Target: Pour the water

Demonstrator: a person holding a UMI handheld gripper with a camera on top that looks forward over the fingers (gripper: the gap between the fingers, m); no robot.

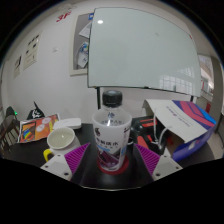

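A clear plastic water bottle (pixel 112 135) stands upright between the two fingers of the hand-held gripper (pixel 110 165), its dark cap at the top and a white label with red and dark printing around its middle; the writing on the label is too small to read. The bottle looks filled with clear liquid up to near its shoulder. The purple pads (pixel 75 157) lie right against the bottle's lower sides, left and right, so the hand-held gripper appears to be grasping the bottle; whether the bottle's base is on the table (pixel 30 150) or lifted cannot be told.

Just left of the fingers, on the dark table, sits a small white bowl (pixel 62 139), and its contents are not visible. Further left lies a colourful printed booklet or package (pixel 38 127), with no legible text. To the right of the fingers is a white and blue box or bag (pixel 180 120) with red and orange items (pixel 160 132) beside it. Beyond the bottle, a large whiteboard (pixel 145 48) leans against the wall, and papers (pixel 30 50) are pinned up to the left.
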